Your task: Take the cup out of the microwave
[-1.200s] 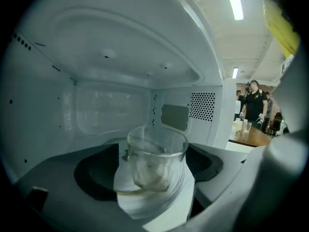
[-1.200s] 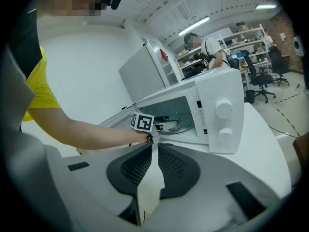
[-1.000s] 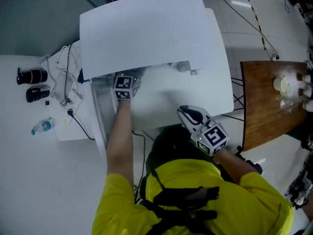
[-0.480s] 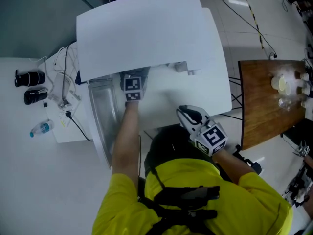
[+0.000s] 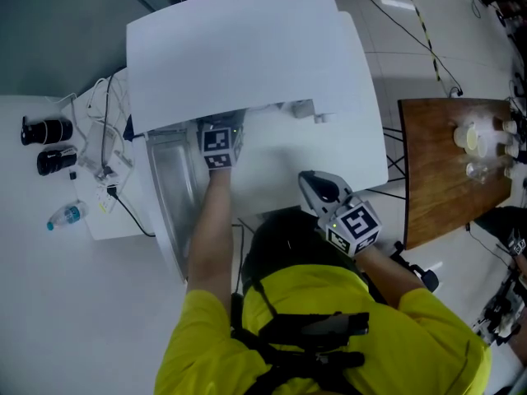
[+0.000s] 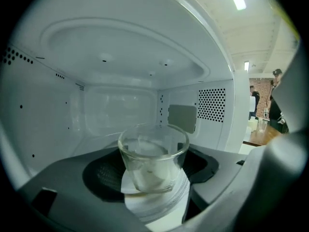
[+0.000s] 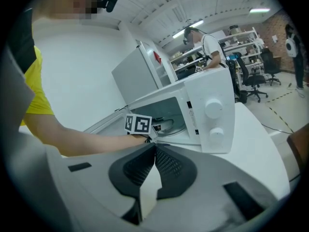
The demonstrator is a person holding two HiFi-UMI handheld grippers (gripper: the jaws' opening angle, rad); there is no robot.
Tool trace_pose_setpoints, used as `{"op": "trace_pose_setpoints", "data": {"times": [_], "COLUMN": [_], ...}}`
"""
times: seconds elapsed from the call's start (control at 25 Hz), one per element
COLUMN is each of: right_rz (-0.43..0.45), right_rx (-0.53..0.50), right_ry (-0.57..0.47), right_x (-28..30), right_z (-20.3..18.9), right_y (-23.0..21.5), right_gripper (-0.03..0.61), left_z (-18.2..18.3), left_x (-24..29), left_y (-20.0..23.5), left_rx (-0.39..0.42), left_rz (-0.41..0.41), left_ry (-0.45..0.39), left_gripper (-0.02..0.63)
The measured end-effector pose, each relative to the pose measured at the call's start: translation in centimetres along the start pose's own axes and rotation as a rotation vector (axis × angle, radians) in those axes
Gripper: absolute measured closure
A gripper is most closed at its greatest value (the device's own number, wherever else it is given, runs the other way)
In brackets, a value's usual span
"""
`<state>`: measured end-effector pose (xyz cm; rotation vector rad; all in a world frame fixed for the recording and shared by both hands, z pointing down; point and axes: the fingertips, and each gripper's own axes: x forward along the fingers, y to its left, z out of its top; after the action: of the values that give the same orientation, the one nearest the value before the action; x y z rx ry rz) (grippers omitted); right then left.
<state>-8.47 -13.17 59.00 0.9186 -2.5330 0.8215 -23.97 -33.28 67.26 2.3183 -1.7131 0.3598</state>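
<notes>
A clear glass cup (image 6: pixel 153 156) stands upright inside the white microwave (image 5: pixel 247 48), on a white ribbed disc. My left gripper (image 6: pixel 154 180) reaches into the cavity, and its jaws are closing with the cup between the dark pads (image 6: pixel 99 178); I see no firm press on the glass. In the head view only its marker cube (image 5: pixel 218 146) shows below the microwave's top. My right gripper (image 7: pixel 155 149) hovers in front of the microwave over the white table, shut with nothing in it, and it also shows in the head view (image 5: pixel 317 186).
The microwave door (image 5: pixel 169 196) hangs open to the left. Two black cylinders (image 5: pixel 49 142), a water bottle (image 5: pixel 66 215) and cables lie on the table at the left. A wooden table (image 5: pixel 445 179) with glassware stands at the right.
My left gripper's marker cube has shifted slightly right at the microwave's mouth. The right gripper has stayed put.
</notes>
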Motion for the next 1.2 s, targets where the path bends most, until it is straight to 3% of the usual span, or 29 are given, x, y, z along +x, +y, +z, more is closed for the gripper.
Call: {"op": "trace_pose_setpoints", "data": {"times": [0.36, 0.68, 0.92, 1.2], "right_rz": [-0.013, -0.046, -0.121, -0.277], "right_rx": [0.004, 0.003, 0.042, 0.109], "right_ry": [0.0, -0.047, -0.088, -0.148], "right_x": [0.5, 0.5, -1.6, -8.0], "right_z": [-0.1, 0.6, 0.2, -1.5], "right_y": [0.2, -0.3, -2.5, -7.6], "right_gripper": [0.572, 0.572, 0.572, 0.572], "left_z": [-0.9, 0.1, -1.9, -3.8], "left_x": [-4.4, -10.5, -12.6, -9.4], "left_y": [-0.4, -3.6, -10.2, -19.8], "left_rx": [-0.025, 0.02, 0.05, 0.08], "left_rz": [0.008, -0.005, -0.115, -0.293], "left_ry": [0.001, -0.028, 0.025, 0.062], "left_gripper": [0.272, 0.272, 0.272, 0.272]}}
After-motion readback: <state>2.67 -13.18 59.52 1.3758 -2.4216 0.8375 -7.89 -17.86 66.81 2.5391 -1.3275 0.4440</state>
